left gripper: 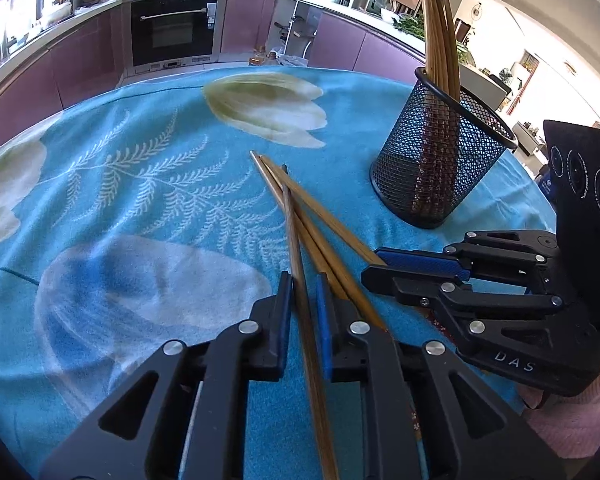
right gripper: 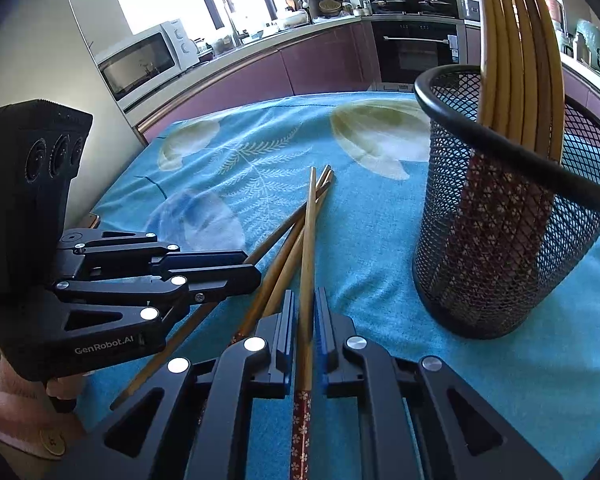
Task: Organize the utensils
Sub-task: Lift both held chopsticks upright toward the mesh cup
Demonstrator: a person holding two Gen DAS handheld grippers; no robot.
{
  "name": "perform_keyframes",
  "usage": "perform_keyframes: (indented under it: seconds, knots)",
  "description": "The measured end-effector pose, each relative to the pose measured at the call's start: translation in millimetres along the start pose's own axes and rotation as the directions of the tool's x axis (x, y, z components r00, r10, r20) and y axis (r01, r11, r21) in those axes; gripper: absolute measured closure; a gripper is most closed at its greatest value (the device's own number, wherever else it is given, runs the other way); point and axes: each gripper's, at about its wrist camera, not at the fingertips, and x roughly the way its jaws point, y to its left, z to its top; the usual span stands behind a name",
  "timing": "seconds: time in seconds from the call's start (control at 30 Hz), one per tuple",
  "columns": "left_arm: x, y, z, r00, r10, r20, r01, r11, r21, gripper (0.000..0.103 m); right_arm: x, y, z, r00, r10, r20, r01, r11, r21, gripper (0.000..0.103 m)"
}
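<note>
A black mesh holder [left gripper: 440,160] [right gripper: 500,240] stands on the blue flowered cloth [left gripper: 140,200] with several wooden chopsticks [left gripper: 440,40] [right gripper: 516,60] upright in it. Loose chopsticks [left gripper: 332,220] [right gripper: 284,248] lie crossed on the cloth left of the holder. My left gripper [left gripper: 304,292] [right gripper: 256,270] has one chopstick [left gripper: 296,232] between its jaws, with a thin gap showing beside the right pad. My right gripper [right gripper: 305,304] [left gripper: 370,270] is shut on a chopstick [right gripper: 309,240] with a red flowered handle end, just beside the left gripper.
The table's far edge faces purple kitchen cabinets and a built-in oven [left gripper: 172,32]. A microwave [right gripper: 140,60] sits on the counter at the left. A pink sleeve [right gripper: 4,408] shows behind the left gripper. The holder stands close to the right gripper.
</note>
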Motion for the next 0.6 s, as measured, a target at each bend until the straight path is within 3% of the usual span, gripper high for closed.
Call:
perform_keyframes:
  seconds: [0.6]
  knots:
    - [-24.7, -6.1, -1.2, 0.999, -0.007, 0.052, 0.007, 1.0, 0.002, 0.095, -26.9, 2.4, 0.8, 0.998, 0.012, 0.067, -0.01, 1.0, -0.019, 0.097]
